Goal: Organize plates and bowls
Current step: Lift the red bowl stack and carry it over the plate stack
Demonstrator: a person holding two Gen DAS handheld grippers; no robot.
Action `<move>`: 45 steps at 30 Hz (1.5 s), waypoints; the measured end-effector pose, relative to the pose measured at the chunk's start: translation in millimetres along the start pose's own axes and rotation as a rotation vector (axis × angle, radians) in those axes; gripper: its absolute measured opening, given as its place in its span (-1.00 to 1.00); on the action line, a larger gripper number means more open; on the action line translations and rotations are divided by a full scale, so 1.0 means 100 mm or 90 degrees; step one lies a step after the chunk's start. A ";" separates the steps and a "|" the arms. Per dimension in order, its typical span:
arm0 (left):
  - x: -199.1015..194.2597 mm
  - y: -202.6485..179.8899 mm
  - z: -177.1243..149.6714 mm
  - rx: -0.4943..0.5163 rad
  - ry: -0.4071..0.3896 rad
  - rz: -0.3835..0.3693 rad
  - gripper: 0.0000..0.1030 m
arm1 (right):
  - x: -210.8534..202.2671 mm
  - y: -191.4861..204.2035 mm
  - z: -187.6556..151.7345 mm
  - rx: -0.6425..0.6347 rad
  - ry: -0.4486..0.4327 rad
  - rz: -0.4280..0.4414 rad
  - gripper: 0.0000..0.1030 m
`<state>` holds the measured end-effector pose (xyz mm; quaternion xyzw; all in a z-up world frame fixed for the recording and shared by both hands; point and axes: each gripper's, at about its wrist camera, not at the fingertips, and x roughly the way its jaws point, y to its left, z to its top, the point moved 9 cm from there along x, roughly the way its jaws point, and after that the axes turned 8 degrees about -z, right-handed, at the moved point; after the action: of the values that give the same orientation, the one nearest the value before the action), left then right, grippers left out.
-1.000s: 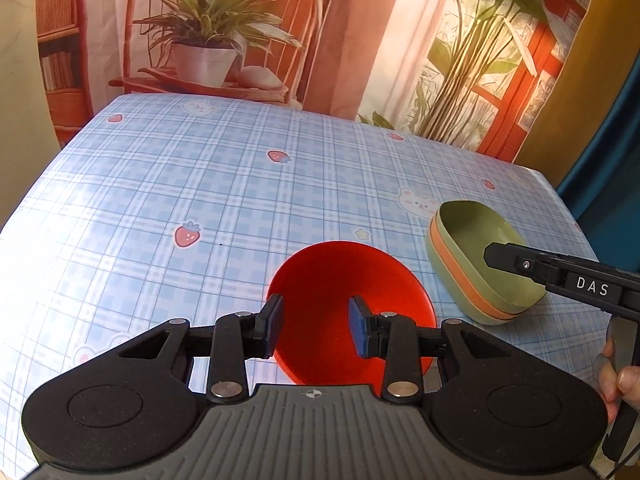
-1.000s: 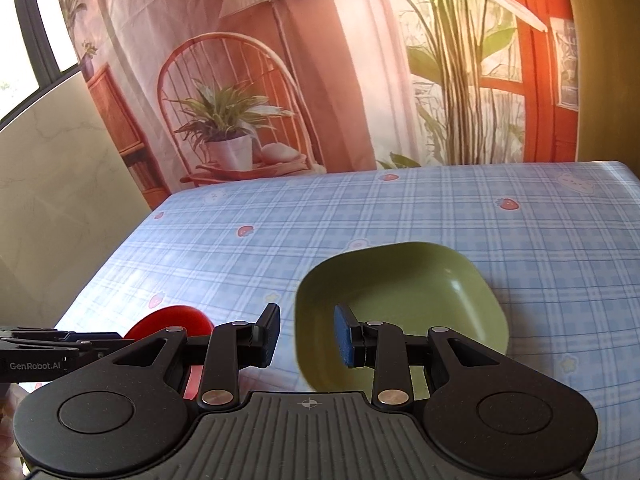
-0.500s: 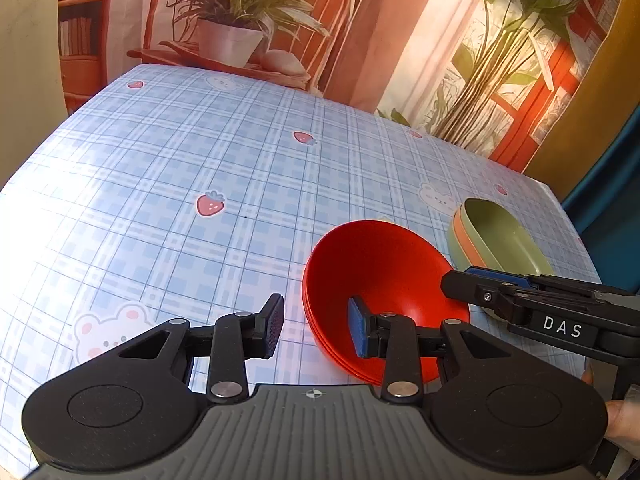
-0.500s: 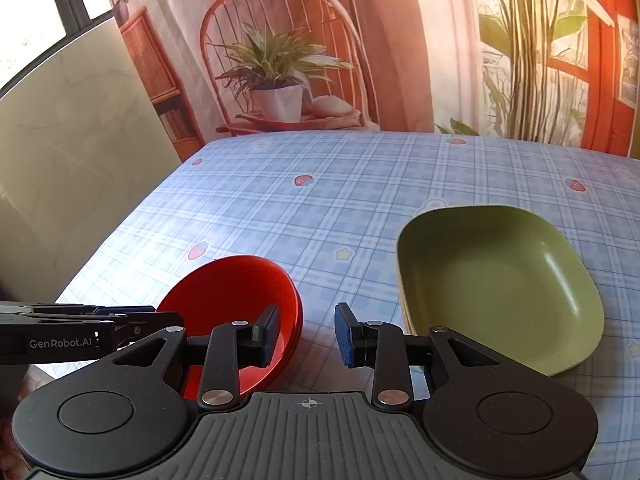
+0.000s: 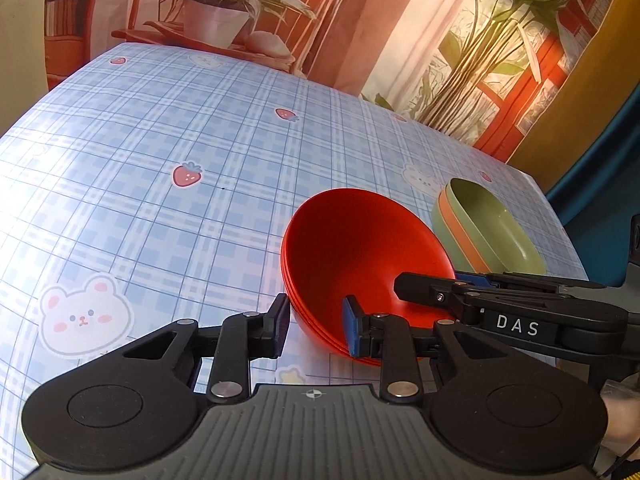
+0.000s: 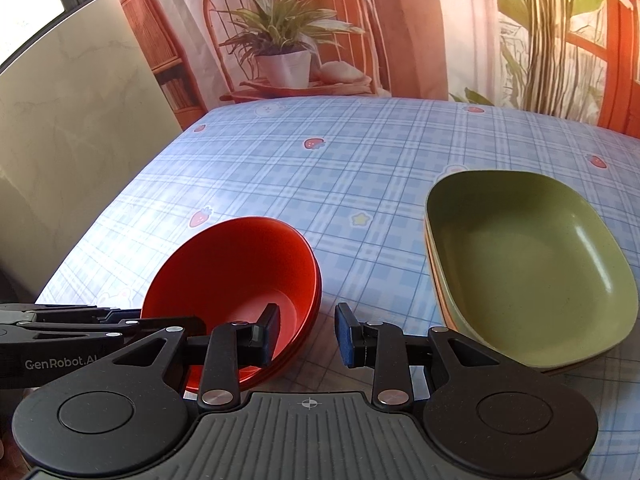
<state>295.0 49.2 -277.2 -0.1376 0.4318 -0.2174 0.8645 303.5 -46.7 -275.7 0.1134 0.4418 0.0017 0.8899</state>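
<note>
We have brought the left tool (image 5: pixel 313 326) down with its jaws closing astride the near rim of the red bowls (image 5: pixel 360 248); our right tool (image 6: pixel 307 334) swung from the green plates (image 6: pixel 528 264) to them.

Red bowls (image 5: pixel 360 248): three rims show in one nested stack. Just to the right of that stack, plates (image 6: pixel 528 256) piled together: three layers seen from the left wrist, green on top, orange under it, green lowest. Two tools, left tool (image 5: pixel 312 324) and right tool (image 6: pixel 307 334)
</note>
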 end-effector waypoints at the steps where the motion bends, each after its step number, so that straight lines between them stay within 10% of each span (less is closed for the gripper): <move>1: 0.00 0.00 0.00 -0.002 0.000 -0.002 -0.41 | 0.01 0.00 -0.01 0.000 0.002 0.001 -0.44; 45: -0.14 -0.39 0.11 0.052 0.000 -0.019 -0.42 | -0.41 -0.16 0.06 0.047 -0.056 0.034 -0.52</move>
<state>286.7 22.9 -244.6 -0.1084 0.4203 -0.2479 0.8661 281.6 -67.7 -243.2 0.1581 0.3987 0.0043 0.9034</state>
